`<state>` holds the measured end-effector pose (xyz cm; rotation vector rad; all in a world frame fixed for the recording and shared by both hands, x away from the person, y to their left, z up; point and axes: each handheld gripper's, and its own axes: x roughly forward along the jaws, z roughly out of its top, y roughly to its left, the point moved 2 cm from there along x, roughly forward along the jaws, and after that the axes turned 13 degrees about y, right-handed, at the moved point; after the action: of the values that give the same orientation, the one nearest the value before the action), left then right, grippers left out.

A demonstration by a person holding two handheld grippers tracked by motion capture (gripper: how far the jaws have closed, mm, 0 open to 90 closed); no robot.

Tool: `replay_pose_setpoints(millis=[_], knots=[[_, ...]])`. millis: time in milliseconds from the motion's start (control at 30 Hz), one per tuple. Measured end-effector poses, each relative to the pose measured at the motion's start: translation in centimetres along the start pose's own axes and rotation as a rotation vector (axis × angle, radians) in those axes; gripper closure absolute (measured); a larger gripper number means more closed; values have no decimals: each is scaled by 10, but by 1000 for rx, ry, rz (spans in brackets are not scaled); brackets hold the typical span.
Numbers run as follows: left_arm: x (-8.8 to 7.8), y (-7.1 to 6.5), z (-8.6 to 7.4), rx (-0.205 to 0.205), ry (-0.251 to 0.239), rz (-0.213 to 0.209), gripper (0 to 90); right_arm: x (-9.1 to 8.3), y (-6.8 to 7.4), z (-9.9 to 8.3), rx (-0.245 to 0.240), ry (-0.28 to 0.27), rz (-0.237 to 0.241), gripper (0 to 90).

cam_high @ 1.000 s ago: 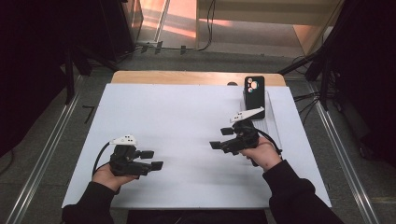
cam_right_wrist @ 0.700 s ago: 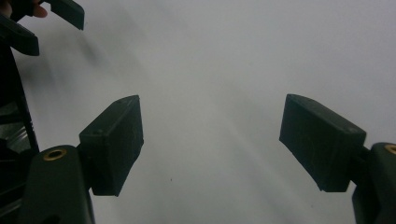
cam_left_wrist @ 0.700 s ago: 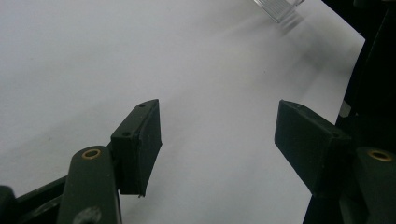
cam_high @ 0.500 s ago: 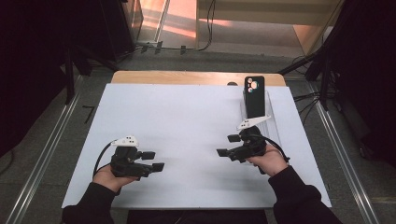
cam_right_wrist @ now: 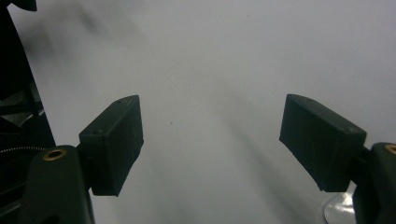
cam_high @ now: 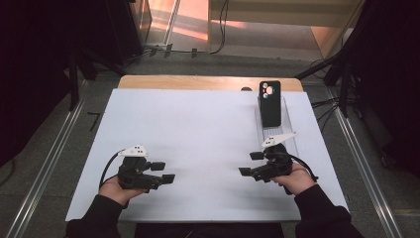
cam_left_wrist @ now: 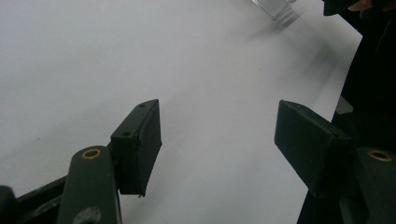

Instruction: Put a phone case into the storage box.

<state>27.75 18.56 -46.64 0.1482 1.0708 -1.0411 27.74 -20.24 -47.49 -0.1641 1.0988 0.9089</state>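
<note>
Black phone [cam_high: 270, 103] upright in clear stand [cam_high: 287, 130], lenses topmost; both tools [cam_high: 162, 172] [cam_high: 250, 163] open, empty.

A white sheet [cam_high: 198, 134] covers most of a wooden table [cam_high: 198, 82]. At its far right, a black phone [cam_high: 270, 103] stands upright in a clear stand [cam_high: 287, 130], camera lenses at the top. Near the front edge, the left gripper [cam_high: 162, 172] and right gripper [cam_high: 250, 163] point toward each other, well apart, jaws parted with nothing between them.
</note>
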Motion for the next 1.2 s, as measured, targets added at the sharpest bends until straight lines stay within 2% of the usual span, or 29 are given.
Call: replay_pose_setpoints(millis=[333,633,1200], knots=[[-1,-3,-5,-1,-3,-7,318,1,-1,-19,8,30,10,200],[-1,-2,-8,1,6,-7,318,-3,-4,-32,23,35,14,200],[-1,0,-9,4,6,-6,318,-15,-15,-52,64,21,-21,199]])
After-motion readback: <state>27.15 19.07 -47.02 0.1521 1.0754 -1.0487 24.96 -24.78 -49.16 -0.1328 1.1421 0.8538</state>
